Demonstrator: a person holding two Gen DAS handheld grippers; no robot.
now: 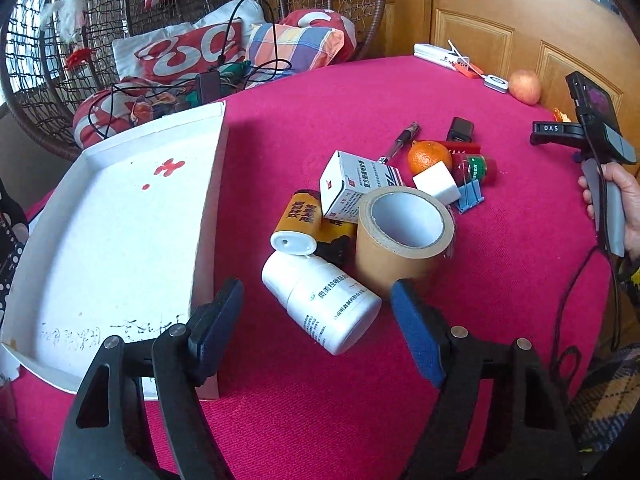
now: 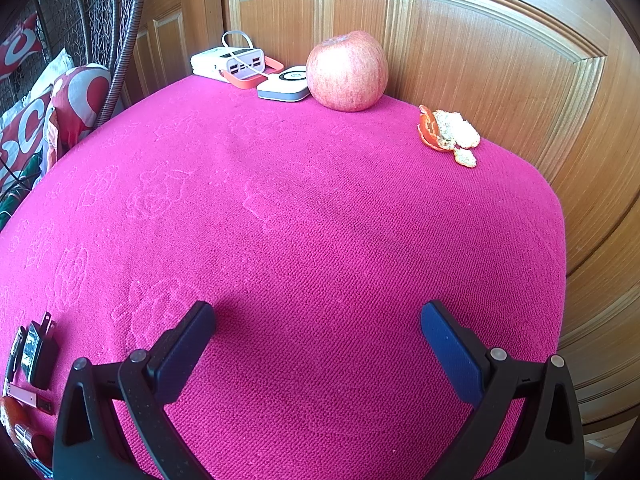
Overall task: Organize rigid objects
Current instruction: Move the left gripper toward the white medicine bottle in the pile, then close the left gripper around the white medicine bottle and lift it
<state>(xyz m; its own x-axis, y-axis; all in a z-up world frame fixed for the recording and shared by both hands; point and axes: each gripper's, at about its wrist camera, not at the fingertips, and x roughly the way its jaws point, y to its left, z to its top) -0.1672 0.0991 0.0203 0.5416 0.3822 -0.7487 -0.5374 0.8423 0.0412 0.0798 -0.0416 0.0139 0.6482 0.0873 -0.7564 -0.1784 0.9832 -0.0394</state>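
My left claw hangs apart over the white bottle, beside the tray. My right claw gapes, empty, above bare counter; apple well beyond.

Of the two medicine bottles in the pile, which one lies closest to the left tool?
The all-white bottle, lying on its side right ahead of the open left tool. The orange-and-black bottle with the white cap lies behind it, farther away.
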